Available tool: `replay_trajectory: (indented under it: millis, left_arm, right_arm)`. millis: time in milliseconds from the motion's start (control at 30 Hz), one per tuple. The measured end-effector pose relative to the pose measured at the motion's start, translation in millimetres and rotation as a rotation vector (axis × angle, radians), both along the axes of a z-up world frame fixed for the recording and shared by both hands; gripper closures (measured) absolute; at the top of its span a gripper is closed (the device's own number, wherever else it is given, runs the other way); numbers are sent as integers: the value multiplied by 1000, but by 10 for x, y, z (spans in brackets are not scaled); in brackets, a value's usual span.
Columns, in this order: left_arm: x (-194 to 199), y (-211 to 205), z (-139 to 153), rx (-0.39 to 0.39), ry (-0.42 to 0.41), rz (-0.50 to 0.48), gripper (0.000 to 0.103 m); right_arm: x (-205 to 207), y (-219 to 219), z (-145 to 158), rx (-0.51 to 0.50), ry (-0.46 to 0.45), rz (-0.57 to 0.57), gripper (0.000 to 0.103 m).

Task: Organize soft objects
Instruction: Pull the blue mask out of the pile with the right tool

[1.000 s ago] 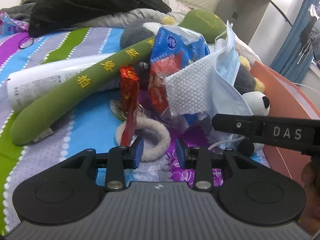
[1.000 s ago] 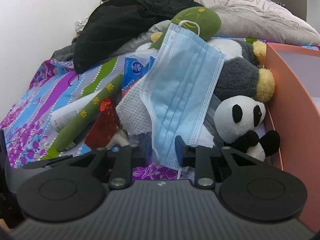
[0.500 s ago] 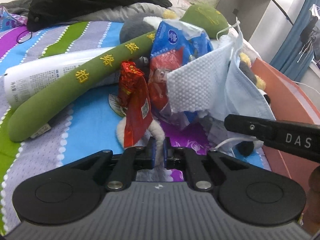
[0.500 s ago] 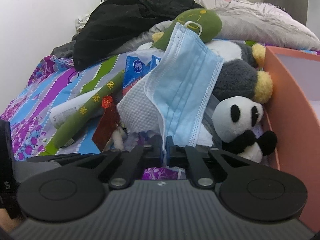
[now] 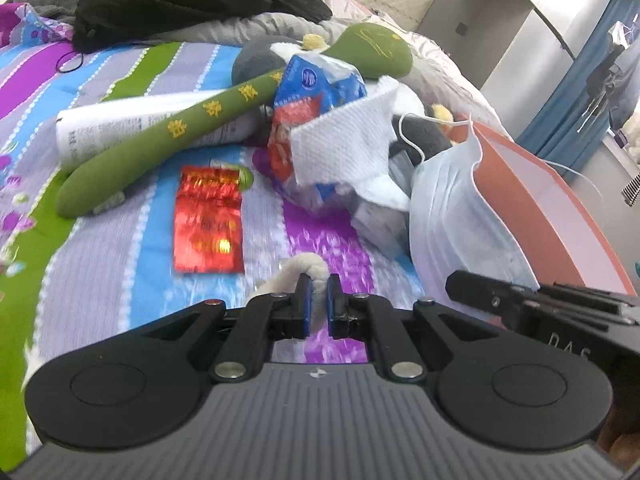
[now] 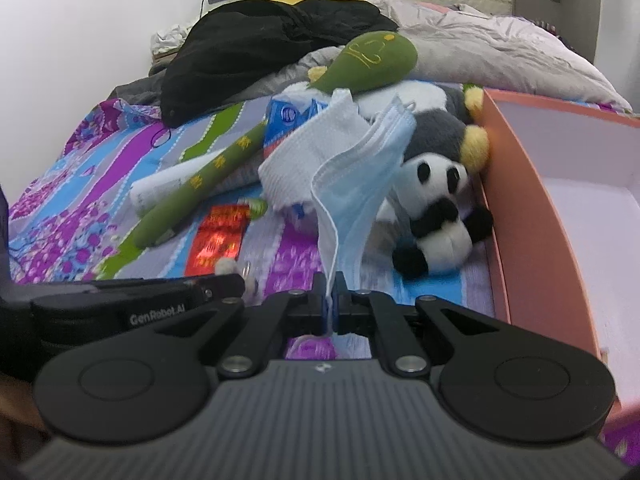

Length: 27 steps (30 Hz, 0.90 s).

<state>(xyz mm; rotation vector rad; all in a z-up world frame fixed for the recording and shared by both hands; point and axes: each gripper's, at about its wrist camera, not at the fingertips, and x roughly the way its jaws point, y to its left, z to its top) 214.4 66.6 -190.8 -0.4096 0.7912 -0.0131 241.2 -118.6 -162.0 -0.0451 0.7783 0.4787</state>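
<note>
Left gripper is clamped on the white fuzzy ring, its jaws having just closed; the ring's loop arches up and away from the pads, above the striped bedspread. Right gripper is pinched tight on the blue face mask after the same closing, gripping its near lower edge. The mask stands nearly on end, long axis rising from the jaws and leaning far-right toward the grey plush. Just right of it sits the panda toy, against the orange box. Left of the mask, a red packet lies flat, and beyond it the long green plush runs diagonally, head far-right.
</note>
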Motion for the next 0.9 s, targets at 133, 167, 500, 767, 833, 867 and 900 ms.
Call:
replay_trajectory:
  millis: [133, 167, 500, 767, 833, 867, 900]
  left_arm:
    - [-228, -34, 47, -24, 20, 2, 94]
    - [-282, -44, 59, -24, 25, 4, 94]
    - [-634, -175, 221, -16, 58, -28, 94]
    - [-630, -258, 290, 22, 80, -60, 94]
    - [-610, -267, 307, 32, 80, -61, 94]
    - [-605, -269, 319, 37, 82, -60, 94]
    - [-600, -269, 328, 40, 83, -59, 94]
  right_arm:
    - [-241, -90, 6, -5, 13, -7, 97]
    - [-298, -103, 2, -6, 16, -8, 97]
    - [-754, -334, -25, 73, 91, -54, 97]
    - [-818, -422, -211, 66, 124, -89, 95]
    - [-809, -443, -231, 79, 133, -86, 94]
    - [-804, -453, -235, 89, 138, -83, 94]
    - [-799, -459, -239, 98, 142, -80, 94]
